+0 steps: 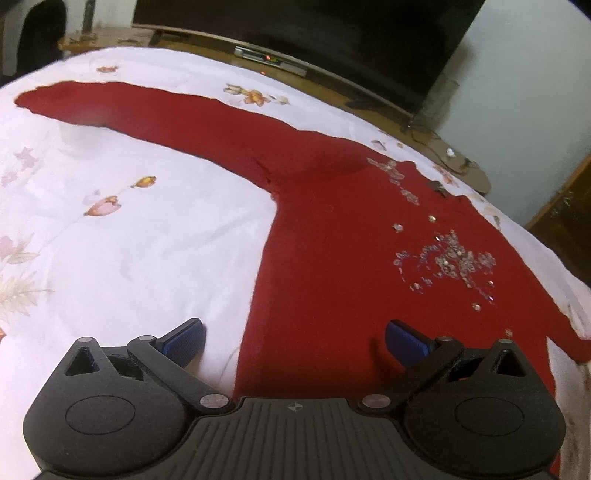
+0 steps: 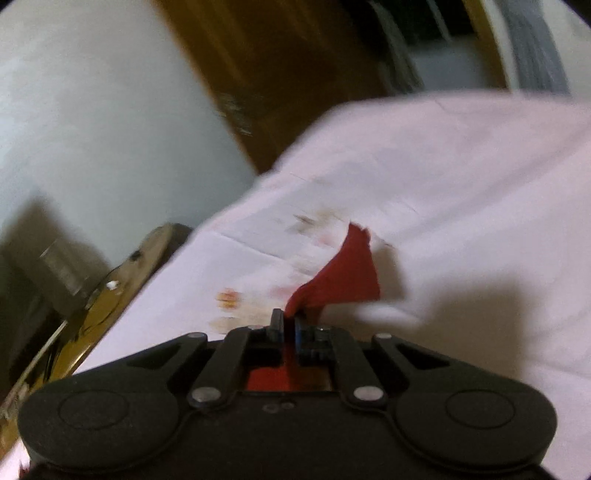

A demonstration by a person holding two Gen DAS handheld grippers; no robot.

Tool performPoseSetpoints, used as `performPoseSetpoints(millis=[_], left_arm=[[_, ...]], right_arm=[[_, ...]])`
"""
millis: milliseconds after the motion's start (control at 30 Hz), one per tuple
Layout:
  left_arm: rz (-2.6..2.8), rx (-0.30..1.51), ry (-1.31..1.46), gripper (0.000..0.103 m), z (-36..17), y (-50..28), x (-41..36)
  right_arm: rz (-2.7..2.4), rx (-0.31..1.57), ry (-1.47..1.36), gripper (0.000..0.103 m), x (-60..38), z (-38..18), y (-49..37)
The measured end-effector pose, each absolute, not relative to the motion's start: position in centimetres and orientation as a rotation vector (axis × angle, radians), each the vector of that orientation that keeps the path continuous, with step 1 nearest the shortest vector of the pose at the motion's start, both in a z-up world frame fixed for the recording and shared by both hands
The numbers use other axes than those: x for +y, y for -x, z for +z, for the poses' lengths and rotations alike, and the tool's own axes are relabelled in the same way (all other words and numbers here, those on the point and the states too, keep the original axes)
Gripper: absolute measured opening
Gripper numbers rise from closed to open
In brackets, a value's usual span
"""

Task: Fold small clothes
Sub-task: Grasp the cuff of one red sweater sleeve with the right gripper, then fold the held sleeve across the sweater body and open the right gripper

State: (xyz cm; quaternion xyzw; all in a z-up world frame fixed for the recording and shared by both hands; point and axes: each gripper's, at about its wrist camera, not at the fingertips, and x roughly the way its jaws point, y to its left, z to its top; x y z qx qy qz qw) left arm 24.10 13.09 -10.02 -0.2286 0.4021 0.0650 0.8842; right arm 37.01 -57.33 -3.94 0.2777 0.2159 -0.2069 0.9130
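Observation:
A red long-sleeved top (image 1: 325, 229) with silver sequin patterns lies flat on a white floral bedsheet (image 1: 129, 221). One sleeve stretches to the far left. My left gripper (image 1: 295, 341) is open, its blue pads straddling the top's left edge near the hem. My right gripper (image 2: 290, 323) is shut on a piece of the red top (image 2: 347, 273), lifting it above the sheet (image 2: 443, 184). The right wrist view is blurred.
A dark TV (image 1: 314, 26) on a wooden stand (image 1: 369, 92) runs along the far edge of the bed. A pale wall (image 2: 92, 110) and a wooden door (image 2: 277, 66) lie past the bed's corner. A wooden ledge (image 2: 92, 295) is at left.

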Motion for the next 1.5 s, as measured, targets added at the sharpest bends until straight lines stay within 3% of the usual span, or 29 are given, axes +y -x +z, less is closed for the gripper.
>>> performPoseSetpoints(millis=[167, 400, 967, 1100, 1167, 1267, 1500], left_arm=[[0.076, 0.834, 0.501, 0.103, -10.1, -23.3, 14.1], [0.103, 0.829, 0.486, 0.103, -10.0, -21.8, 16.0], [0.158, 0.811, 0.493, 0.103, -9.9, -20.8, 17.5], [0.150, 0.796, 0.488, 0.103, -9.2, -21.9, 17.0], [0.137, 0.778, 0.478, 0.103, -8.6, -23.2, 16.4], [0.097, 0.741, 0.461, 0.103, -7.6, -25.8, 14.9], [-0.066, 0.733, 0.458, 0.099, -7.6, -34.7, 8.6]], right_arm=[[-0.315, 0.392, -0.419, 0.006, -49.7, 0.5, -38.4], [-0.137, 0.365, -0.312, 0.006, -38.5, 2.6, -40.3], [0.253, 0.583, -0.131, 0.006, -17.1, -3.4, -42.7], [0.327, 0.652, -0.087, 0.008, -14.2, -6.1, -41.9], [0.412, 0.743, -0.063, 0.015, -12.7, -8.1, -41.7], [0.429, 0.692, -0.036, 0.027, -12.7, -7.7, -39.8], [0.278, 0.630, -0.255, 0.030, -21.9, -5.7, -36.2]])
